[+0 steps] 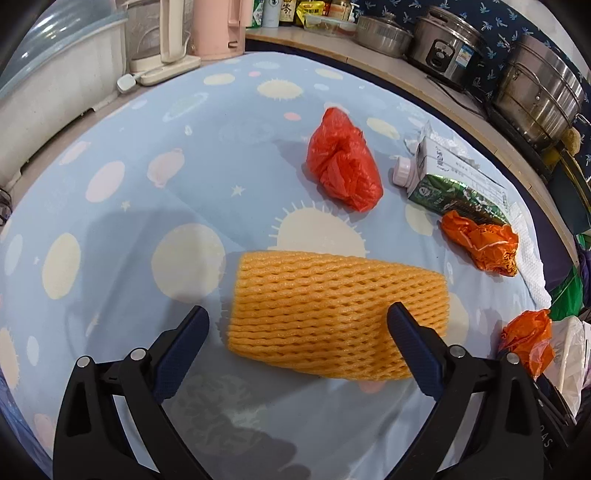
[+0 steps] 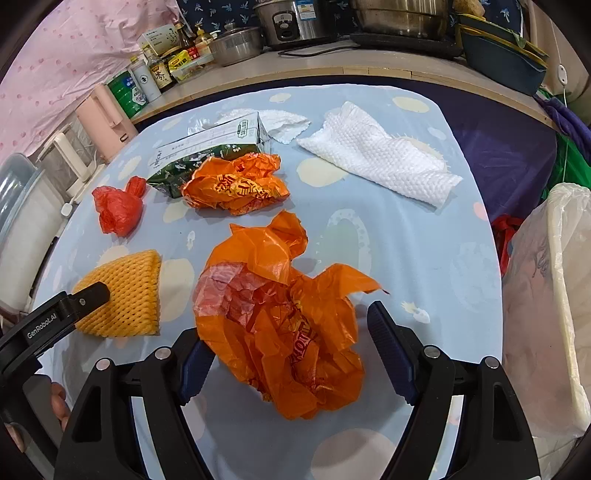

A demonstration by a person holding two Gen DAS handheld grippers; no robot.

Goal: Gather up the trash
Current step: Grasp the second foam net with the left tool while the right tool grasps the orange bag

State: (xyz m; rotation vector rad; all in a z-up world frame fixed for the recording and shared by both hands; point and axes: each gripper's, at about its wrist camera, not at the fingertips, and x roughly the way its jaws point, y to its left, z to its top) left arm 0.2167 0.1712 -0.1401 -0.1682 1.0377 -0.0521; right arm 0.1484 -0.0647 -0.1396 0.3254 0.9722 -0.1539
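Observation:
Trash lies on a blue patterned tablecloth (image 1: 221,155). My left gripper (image 1: 297,319) is open, its fingers on either side of a yellow foam fruit net (image 1: 332,314), which also shows in the right wrist view (image 2: 129,295). My right gripper (image 2: 288,332) is open around a big crumpled orange plastic bag (image 2: 288,325). A red plastic bag (image 1: 343,162) (image 2: 118,210), a green and white carton (image 1: 454,184) (image 2: 207,151), a second orange wrapper (image 1: 480,240) (image 2: 236,184) and white paper towels (image 2: 380,158) lie farther off.
A bin lined with a white bag (image 2: 554,295) stands off the table's right edge. Pots and a rice cooker (image 1: 454,48) sit on the counter behind. A pink kettle (image 1: 221,26) and a white appliance (image 1: 55,92) stand at the table's left.

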